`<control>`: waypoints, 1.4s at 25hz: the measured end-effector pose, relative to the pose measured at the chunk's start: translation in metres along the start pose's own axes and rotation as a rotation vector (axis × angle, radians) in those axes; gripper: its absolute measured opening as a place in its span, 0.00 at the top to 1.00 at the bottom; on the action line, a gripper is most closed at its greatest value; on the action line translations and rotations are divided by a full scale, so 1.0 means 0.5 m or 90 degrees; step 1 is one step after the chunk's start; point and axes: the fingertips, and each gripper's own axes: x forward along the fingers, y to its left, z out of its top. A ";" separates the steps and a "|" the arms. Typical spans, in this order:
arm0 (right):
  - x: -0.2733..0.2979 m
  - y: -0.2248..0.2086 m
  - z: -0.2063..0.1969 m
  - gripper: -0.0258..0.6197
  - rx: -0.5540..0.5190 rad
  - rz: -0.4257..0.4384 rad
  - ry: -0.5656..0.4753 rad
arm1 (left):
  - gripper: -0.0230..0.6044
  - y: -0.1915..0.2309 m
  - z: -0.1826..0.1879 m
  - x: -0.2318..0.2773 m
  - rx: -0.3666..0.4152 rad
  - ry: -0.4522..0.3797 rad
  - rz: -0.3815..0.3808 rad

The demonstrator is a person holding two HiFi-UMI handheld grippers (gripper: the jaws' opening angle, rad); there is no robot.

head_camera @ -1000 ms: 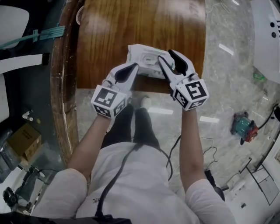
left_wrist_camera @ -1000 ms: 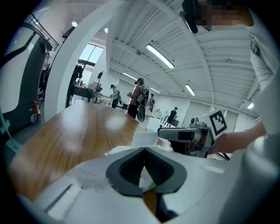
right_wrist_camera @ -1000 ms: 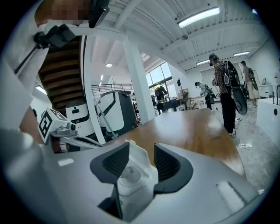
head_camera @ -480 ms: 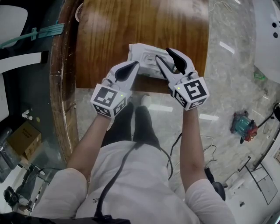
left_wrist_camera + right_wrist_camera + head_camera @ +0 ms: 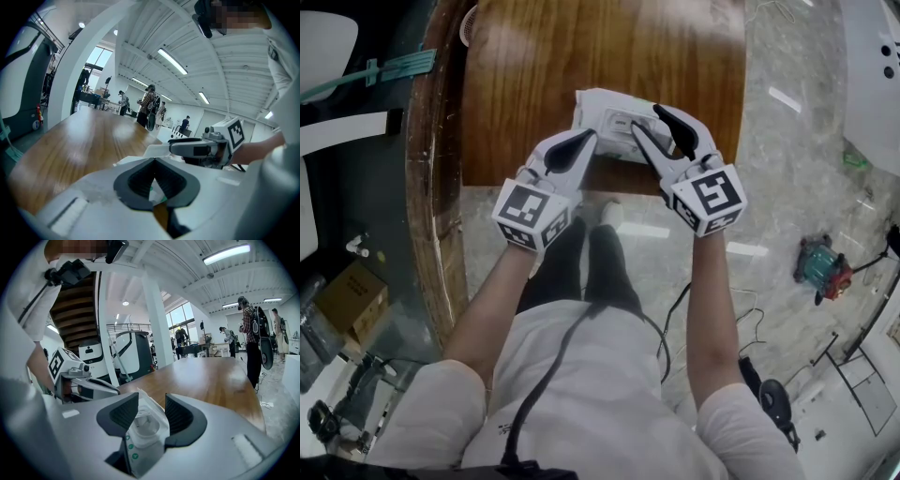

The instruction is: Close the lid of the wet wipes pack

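Note:
The white wet wipes pack (image 5: 605, 117) lies near the front edge of the wooden table (image 5: 534, 75). My right gripper (image 5: 649, 120) is open and straddles the pack's lid end. In the right gripper view the round lid recess (image 5: 144, 424) sits between the dark pads (image 5: 124, 412), and the lid flap (image 5: 151, 404) stands up behind it. My left gripper (image 5: 587, 141) has its tips together at the pack's near left edge. In the left gripper view (image 5: 154, 159) a bit of white and green wrap shows in the jaw gap. The right gripper (image 5: 199, 149) shows beyond.
The table's front edge (image 5: 534, 187) runs just under both grippers, with my legs and the marble floor below. A green and red tool (image 5: 820, 272) and cables lie on the floor at right. Several people stand beyond the table's far end (image 5: 251, 338).
My right gripper has edged slightly left over the pack and rolled a little. The left gripper and the pack have stayed put.

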 end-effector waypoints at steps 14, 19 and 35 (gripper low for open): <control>-0.009 0.032 -0.029 0.69 -0.059 0.002 0.048 | 0.96 -0.015 0.001 -0.027 0.004 -0.009 0.003; -0.005 0.049 -0.036 0.69 -0.091 0.009 0.076 | 0.96 -0.020 0.005 -0.036 0.001 -0.014 0.006; 0.014 0.106 -0.072 0.69 -0.160 0.044 0.162 | 0.96 -0.035 -0.001 -0.057 0.000 -0.011 0.006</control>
